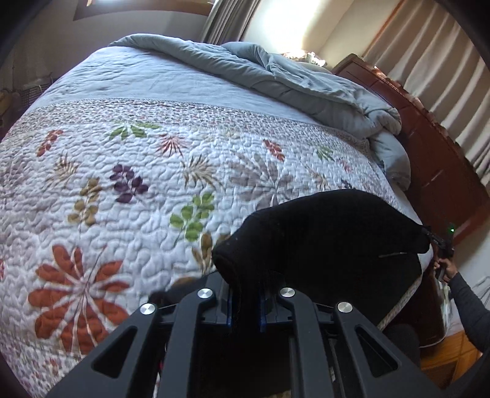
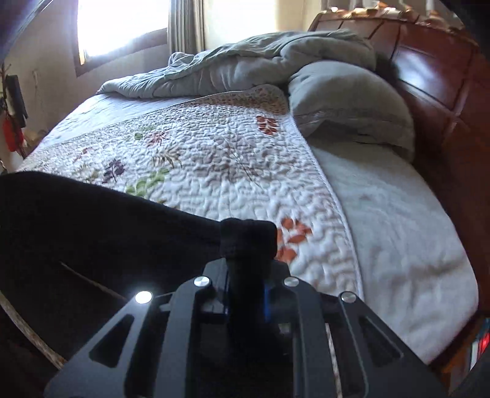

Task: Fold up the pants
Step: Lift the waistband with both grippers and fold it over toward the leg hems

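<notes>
Fingers (image 1: 228, 301) pinch black pants (image 1: 321, 245); no writing legible.

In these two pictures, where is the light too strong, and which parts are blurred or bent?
Left wrist view: the window is blown out, the bed's quilt bulges from fisheye, the black pants show no detail. Right wrist view: the window glares white, a bolt on the right claw glints, the quilt's near edge is slightly smeared.
</notes>
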